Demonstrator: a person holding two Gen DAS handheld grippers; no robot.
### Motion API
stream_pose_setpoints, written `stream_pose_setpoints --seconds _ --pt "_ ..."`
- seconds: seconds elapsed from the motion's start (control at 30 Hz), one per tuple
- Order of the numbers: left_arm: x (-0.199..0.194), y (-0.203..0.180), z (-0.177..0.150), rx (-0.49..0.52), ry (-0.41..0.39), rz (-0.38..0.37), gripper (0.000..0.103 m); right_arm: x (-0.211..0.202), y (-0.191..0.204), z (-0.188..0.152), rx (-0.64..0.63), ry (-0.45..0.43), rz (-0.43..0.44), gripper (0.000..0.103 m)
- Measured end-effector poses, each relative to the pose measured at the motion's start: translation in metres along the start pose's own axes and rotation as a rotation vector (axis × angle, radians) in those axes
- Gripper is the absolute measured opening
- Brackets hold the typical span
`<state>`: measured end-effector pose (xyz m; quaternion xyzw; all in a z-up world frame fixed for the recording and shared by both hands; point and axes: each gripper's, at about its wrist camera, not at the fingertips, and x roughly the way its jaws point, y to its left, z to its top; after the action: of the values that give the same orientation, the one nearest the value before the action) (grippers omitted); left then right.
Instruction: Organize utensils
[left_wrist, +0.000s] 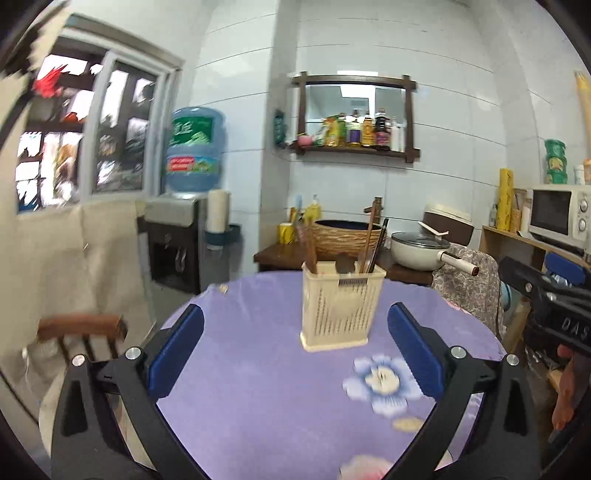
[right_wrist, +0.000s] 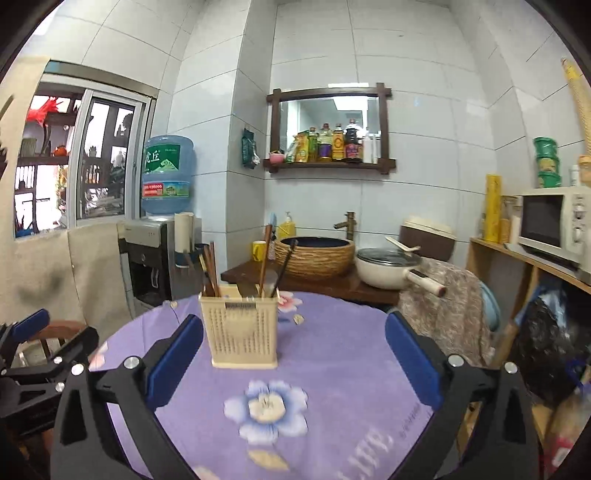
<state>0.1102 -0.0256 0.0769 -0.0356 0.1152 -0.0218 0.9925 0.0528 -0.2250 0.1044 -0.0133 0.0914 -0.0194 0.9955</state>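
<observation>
Cream perforated plastic utensil caddy (left_wrist: 338, 308) stands upright on the round counter with a purple floral cloth (left_wrist: 266, 387); brown wooden chopsticks (left_wrist: 369, 240) and a few other dark handles stick up out of it, tilted, exact kinds too blurred to tell; no loose utensils visible on the cloth in either view.

Step, as a judgement: utensils look already in the caddy, so this is either the end of sorting or a reach back to regroup them between compartments; cannot tell which from here.

Left claw (left_wrist: 295, 354): blue pads spread wide, nothing between them; caddy sits ahead of it, roughly centred between the pads, slightly toward its right pad, well apart from the tips.

Right claw (right_wrist: 293, 358): blue pads also spread wide and empty; caddy (right_wrist: 240, 328) lies ahead and toward its left pad, near that pad in the picture but not touching.

Each claw shows at the edge of the other's view, side by side, both aimed at the caddy.

Next move, if regrouping: advance one claw over the caddy top, narrow onto a single handle above the rim, lift straight so the light caddy does not tip; the other claw could steady the caddy wall.

Beyond the counter: woven basin (right_wrist: 314, 258), white lidded pan (right_wrist: 388, 269), water dispenser (right_wrist: 151, 254).
</observation>
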Motion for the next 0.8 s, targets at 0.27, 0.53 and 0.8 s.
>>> stream_pose_setpoints --seconds 0.27,0.53,0.8 --pt "-0.080 0.003 -0.038 0.017 -0.032 0.073 0.098 -0.065 -0.002 -0.047 -0.007 0.009 -0.076 0.097" --pt "-0.098 -0.005 -0.045 0.027 -0.019 0.063 0.098 -0.096 -0.011 -0.053 -0.009 -0.032 -0.125 0.097" --pt "-0.108 -0.010 -0.041 0.033 -0.044 0.053 0.098 -0.100 -0.008 -0.052 -0.011 -0.033 -0.101 0.097"
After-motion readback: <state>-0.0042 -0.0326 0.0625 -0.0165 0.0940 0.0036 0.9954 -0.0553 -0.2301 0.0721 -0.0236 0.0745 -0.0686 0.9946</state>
